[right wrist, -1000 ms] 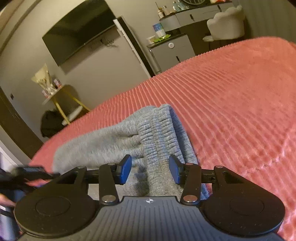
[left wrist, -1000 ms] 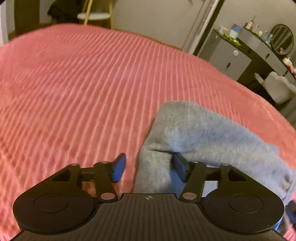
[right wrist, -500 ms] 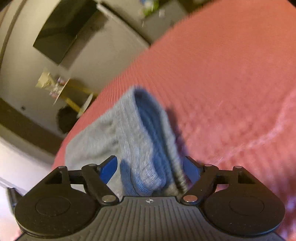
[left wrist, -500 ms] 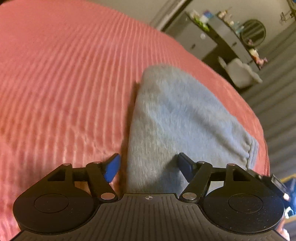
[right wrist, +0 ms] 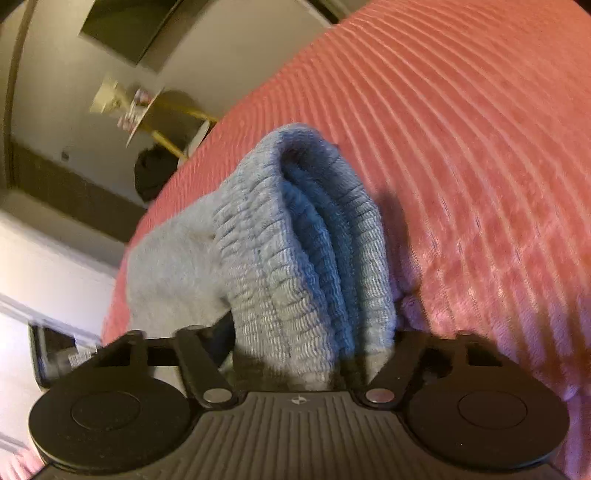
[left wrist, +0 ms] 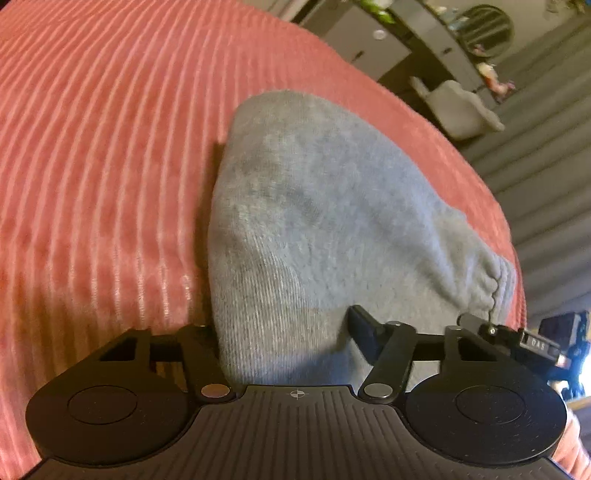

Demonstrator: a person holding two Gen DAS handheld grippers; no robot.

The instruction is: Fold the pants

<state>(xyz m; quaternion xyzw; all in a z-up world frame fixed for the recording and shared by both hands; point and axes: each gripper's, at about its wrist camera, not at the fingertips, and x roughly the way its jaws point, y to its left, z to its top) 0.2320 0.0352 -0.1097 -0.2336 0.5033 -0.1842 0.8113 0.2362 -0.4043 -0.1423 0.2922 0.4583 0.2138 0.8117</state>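
Note:
Folded grey pants (left wrist: 317, 206) lie on a pink ribbed bedspread (left wrist: 96, 155). My left gripper (left wrist: 282, 325) has one end of the bundle between its fingers. The jaws are closing, the right pad (left wrist: 360, 326) presses into the cloth, and the left pad is hidden behind it. In the right wrist view the ribbed waistband end of the pants (right wrist: 306, 251) fills my right gripper (right wrist: 312, 332). Its jaws are closing too, and the cloth covers both pads. Part of the right gripper (left wrist: 543, 345) shows beyond the pants in the left wrist view.
The bedspread (right wrist: 480, 155) stretches wide around the pants. Past the bed's edge stand a dark dresser with a round mirror (left wrist: 491, 26) and a pale chair (left wrist: 458, 107). A wall screen (right wrist: 125, 26) and a small yellow-legged table (right wrist: 159, 122) are at the other side.
Both grippers tilted down and pushed further onto the pants. Their jaws widened around the thick fold and then narrowed onto it. The cloth now fills both gaps.

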